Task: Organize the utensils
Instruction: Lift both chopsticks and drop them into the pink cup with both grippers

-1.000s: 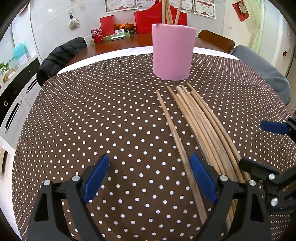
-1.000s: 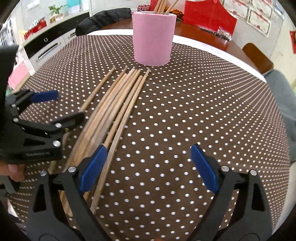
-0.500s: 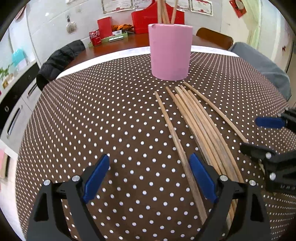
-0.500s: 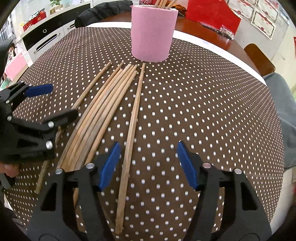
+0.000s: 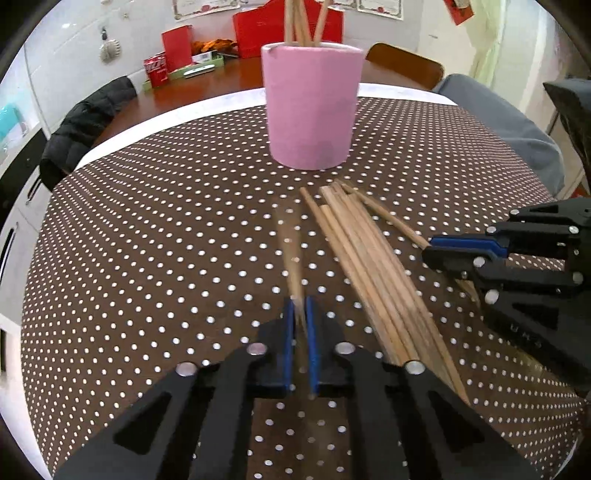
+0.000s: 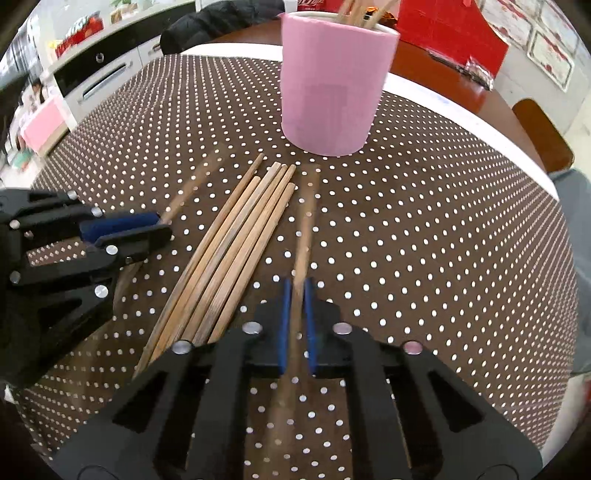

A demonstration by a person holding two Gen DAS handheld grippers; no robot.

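Note:
A pink holder (image 5: 310, 110) (image 6: 332, 85) with a few chopsticks in it stands at the far side of the dotted brown tablecloth (image 5: 147, 240). A bundle of several wooden chopsticks (image 5: 369, 266) (image 6: 240, 236) lies in front of it. My left gripper (image 5: 299, 306) (image 6: 160, 229) is shut on a single chopstick (image 5: 290, 251) left of the bundle; that stick looks blurred. My right gripper (image 6: 295, 291) (image 5: 428, 249) is shut on another single chopstick (image 6: 306, 221) right of the bundle. Both held sticks point toward the holder.
A chair draped with a black jacket (image 5: 85, 125) stands at the back left. Red boxes (image 5: 258, 26) and a tray sit on the wooden table behind. A grey padded seat (image 5: 498, 122) is at the right, and cabinets (image 6: 96, 74) are at the left.
Both grippers were open and have shut, each on one chopstick at an outer side of the bundle. The right gripper's stick was first pulled away from the bundle.

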